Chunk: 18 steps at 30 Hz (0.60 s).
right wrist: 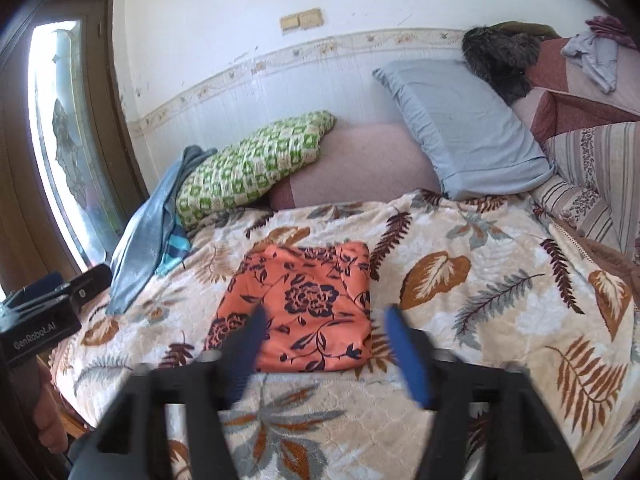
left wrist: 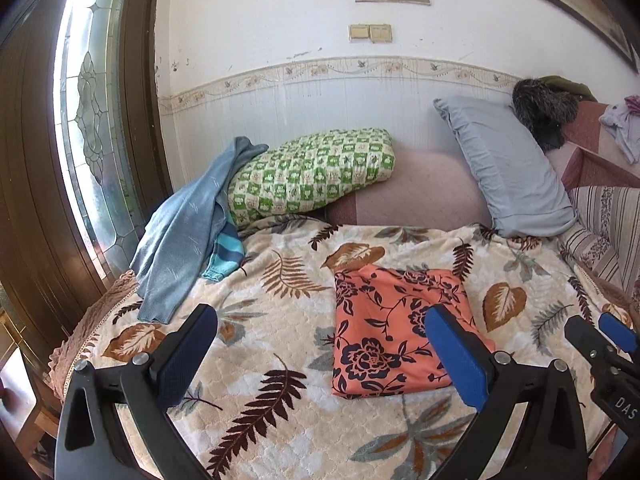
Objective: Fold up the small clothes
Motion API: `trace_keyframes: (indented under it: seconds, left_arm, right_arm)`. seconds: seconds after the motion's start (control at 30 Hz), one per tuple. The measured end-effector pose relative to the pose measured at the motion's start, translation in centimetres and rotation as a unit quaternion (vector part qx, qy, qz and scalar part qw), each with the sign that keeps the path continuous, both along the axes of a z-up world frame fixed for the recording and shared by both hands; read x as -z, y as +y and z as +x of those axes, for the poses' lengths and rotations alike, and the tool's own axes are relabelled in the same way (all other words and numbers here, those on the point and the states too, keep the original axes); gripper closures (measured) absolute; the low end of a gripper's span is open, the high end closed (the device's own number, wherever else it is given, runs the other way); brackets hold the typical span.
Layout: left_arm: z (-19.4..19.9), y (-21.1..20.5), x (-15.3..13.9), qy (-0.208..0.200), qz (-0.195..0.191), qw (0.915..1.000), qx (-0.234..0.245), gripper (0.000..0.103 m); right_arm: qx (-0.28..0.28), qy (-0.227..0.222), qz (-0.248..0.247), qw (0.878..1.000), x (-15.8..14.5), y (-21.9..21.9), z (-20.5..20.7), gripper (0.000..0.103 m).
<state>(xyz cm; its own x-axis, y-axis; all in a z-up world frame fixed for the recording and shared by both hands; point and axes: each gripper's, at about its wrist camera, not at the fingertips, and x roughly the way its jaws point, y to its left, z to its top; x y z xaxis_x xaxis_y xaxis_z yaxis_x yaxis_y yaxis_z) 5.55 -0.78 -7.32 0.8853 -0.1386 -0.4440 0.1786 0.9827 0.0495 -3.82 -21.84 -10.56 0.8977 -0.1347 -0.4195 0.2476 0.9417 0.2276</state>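
Orange flowered cloth [left wrist: 394, 332] lies folded flat on the leaf-print blanket [left wrist: 280, 344], mid-bed. Left gripper [left wrist: 320, 332] fingers spread wide, empty, above the blanket. Right gripper [right wrist: 324, 322] fingers apart, empty, blurred, over cloth's near edge. Blue garment [left wrist: 180, 240] heaped near the green checked pillow [left wrist: 312, 172].

1. The folded orange floral garment [right wrist: 304, 304] lies flat on the leaf-print blanket [right wrist: 460, 280].
2. The right gripper [right wrist: 324, 316], fingers spread and empty, hovers at the garment's near edge.
3. A blue sweater [right wrist: 140, 248] lies left of the garment.
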Motion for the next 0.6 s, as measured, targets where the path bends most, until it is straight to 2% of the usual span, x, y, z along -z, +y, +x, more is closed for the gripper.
trace_keyframes:
  seconds: [0.1,0.23,0.6]
  left_arm:
    - [-0.9,0.1,-1.4,-0.016,-0.004,0.9999,0.000,0.000]
    - [-1.5,0.2,-2.5,-0.014,-0.009,0.9998,0.009,0.000]
    - [-2.4,0.9,-3.4,-0.020,-0.004,0.9998,-0.007,0.000]
  right_arm:
    - [0.004,-0.013,-0.009,1.000,-1.7,0.2,-0.9,0.018]
    - [0.003,-0.027,-0.017,1.000,-3.3,0.7,-1.8,0.018]
    - [0.008,-0.043,-0.035,0.998,-5.2,1.9,-3.0,0.018]
